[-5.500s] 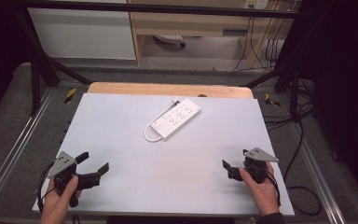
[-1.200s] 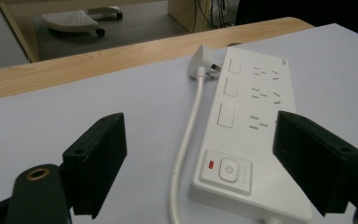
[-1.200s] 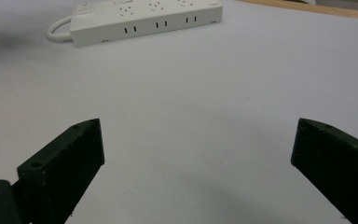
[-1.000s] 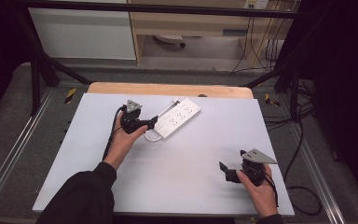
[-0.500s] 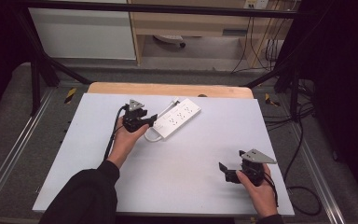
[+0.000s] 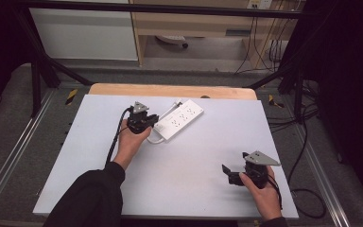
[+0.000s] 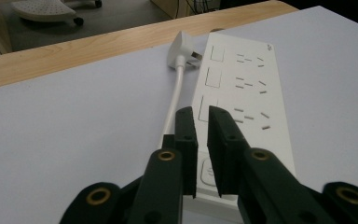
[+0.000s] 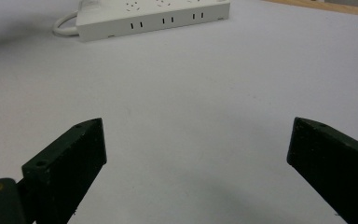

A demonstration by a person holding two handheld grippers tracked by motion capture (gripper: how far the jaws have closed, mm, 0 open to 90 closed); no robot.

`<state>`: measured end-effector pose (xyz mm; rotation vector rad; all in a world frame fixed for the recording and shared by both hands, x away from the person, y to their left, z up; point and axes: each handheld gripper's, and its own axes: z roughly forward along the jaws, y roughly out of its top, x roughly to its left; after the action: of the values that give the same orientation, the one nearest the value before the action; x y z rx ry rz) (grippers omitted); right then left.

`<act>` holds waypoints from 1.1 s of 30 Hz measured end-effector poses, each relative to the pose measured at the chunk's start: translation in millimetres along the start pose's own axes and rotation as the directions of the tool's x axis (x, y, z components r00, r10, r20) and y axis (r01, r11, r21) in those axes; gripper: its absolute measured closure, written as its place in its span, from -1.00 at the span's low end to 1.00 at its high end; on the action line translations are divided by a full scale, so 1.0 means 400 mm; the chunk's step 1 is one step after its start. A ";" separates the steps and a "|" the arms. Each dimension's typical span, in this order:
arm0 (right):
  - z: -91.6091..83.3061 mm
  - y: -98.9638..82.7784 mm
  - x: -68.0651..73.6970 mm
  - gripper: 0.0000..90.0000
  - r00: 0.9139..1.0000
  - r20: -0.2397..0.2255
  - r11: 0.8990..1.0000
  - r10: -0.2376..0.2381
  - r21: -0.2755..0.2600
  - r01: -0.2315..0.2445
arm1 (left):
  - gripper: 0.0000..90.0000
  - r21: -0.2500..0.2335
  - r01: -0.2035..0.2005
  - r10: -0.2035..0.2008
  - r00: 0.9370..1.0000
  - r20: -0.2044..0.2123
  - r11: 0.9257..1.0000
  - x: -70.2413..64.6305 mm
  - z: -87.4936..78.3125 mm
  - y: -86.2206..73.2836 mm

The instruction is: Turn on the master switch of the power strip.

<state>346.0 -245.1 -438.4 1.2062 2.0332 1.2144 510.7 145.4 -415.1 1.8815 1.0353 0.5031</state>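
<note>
- White surface (image 6: 179, 179) laid over a wooden bench top, whose bare strip shows along the far edge; dark floor, metal rails and trailing wires around it. Most of the surface is bare, which leaves both hands room to work.
- Power strip (image 6: 179, 119) lies flat and slantwise near the far middle of the surface, sockets upward, apparently so its top face can be reached from above. Its row of sockets runs away from the person's left hand.
- Strip's white cord (image 7: 173, 100) runs alongside its long edge, with the plug (image 7: 182, 55) resting just beside the far end; nothing is plugged in.
- Left hand-held gripper (image 6: 144, 124) is at the near end of the strip, over the switch end. Its jaws have just been closing and now stand nearly together, a thin gap left. In the left gripper view the tips (image 7: 203, 128) hang above the strip's top and nothing sits between them. Likely drawn together to make one narrow point for pressing the switch; a judgement only.
- Right hand-held gripper (image 6: 230, 174) rests near the front right corner, well apart from the strip, jaws spread wide and empty. It seems parked out of the way.
</note>
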 end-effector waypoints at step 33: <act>-0.002 0.001 -0.002 -0.90 1.000 -0.002 1.000 0.000 -0.001 0.000 | 1.00 0.070 0.001 -0.002 1.000 0.007 0.998 0.011 0.031 -0.019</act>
<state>345.8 -246.0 -437.8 1.2047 2.0336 1.2164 518.2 144.2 -428.3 1.9425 1.0616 0.4644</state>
